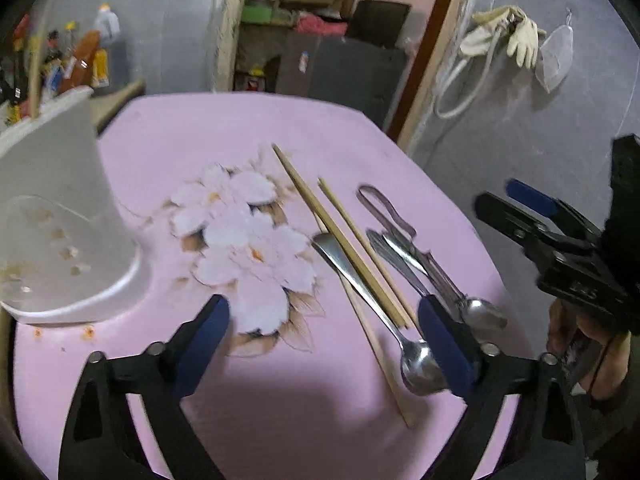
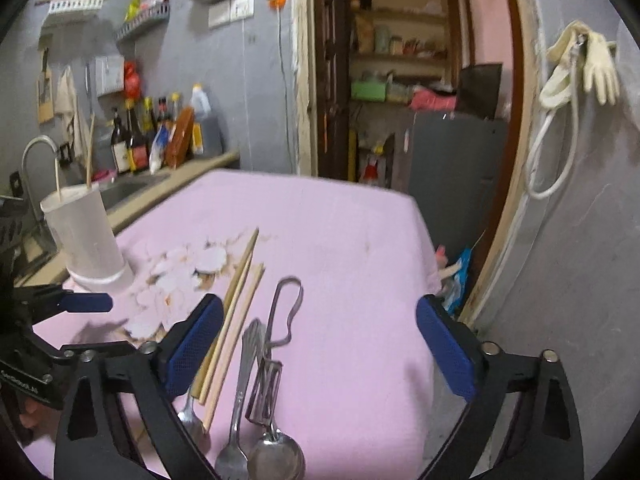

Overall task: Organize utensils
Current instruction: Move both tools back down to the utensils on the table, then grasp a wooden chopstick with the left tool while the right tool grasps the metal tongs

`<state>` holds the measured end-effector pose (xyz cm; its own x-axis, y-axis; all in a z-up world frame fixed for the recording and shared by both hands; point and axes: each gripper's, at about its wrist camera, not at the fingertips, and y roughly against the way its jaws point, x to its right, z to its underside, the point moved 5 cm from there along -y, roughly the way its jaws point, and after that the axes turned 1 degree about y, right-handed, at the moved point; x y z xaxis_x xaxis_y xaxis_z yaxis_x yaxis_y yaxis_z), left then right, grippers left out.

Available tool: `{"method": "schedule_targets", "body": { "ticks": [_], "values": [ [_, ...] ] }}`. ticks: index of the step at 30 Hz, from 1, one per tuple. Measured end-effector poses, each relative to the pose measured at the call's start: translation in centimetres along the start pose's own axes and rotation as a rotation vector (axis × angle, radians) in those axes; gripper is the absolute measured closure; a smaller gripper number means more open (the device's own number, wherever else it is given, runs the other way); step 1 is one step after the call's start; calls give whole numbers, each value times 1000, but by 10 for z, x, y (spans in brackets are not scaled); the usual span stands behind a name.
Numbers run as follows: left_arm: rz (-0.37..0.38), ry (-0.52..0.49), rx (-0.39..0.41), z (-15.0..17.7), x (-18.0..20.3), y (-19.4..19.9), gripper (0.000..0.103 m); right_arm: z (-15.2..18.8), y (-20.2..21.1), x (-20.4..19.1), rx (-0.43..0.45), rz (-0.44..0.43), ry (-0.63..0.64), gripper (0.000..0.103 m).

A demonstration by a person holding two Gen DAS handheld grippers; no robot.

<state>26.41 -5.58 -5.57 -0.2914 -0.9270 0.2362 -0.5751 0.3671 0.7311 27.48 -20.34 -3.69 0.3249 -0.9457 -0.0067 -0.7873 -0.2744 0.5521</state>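
Several utensils lie loose on a pink flowered tablecloth (image 1: 248,140): wooden chopsticks (image 1: 340,236), a steel spoon (image 1: 372,300), and a cluster of metal cutlery (image 1: 420,264) with a looped tool (image 1: 384,208). A white utensil holder (image 1: 68,216) stands at the left; in the right wrist view this holder (image 2: 86,236) has two chopsticks standing in it. My left gripper (image 1: 322,308) is open above the cloth, its right finger beside the spoon's bowl. My right gripper (image 2: 320,308) is open over the cutlery (image 2: 256,360) and chopsticks (image 2: 236,312), gripping nothing.
A sink with a curved tap (image 2: 36,152) and a row of bottles (image 2: 136,140) line the counter behind the holder. A doorway with a grey fridge (image 2: 452,168) lies beyond the table's far edge. Gloves (image 2: 596,68) hang on the right wall.
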Motion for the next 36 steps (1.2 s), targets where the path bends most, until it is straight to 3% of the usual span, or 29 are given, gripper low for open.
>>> {"method": "schedule_targets", "body": {
  "ticks": [5,9,11,13,17,23,27,31,36],
  "values": [
    [39,-7,-108,3,2,-19,48,8,-19,-2,-98,-44,5,24],
    [34,-22,-149,4,2,-28,59,11,-28,-7,-138,-57,33,37],
    [36,-22,-167,2,3,-33,70,13,-34,-8,-163,-71,34,46],
    [40,-16,-188,0,3,-38,73,14,-40,-9,-193,-89,25,53],
    [45,-32,-209,-4,6,-45,84,15,-51,-11,-239,-126,19,58],
    [50,-1,-235,-11,1,-53,94,14,-69,-15,-295,-155,15,63],
    [48,17,-241,-17,-5,-57,96,15,-82,-15,-329,-151,12,68],
    [23,-17,-234,-23,-3,-59,96,14,-86,-12,-333,-141,-3,82],
    [14,-4,-243,-21,-6,-55,97,13,-82,-6,-338,-121,23,85]
  ]
}}
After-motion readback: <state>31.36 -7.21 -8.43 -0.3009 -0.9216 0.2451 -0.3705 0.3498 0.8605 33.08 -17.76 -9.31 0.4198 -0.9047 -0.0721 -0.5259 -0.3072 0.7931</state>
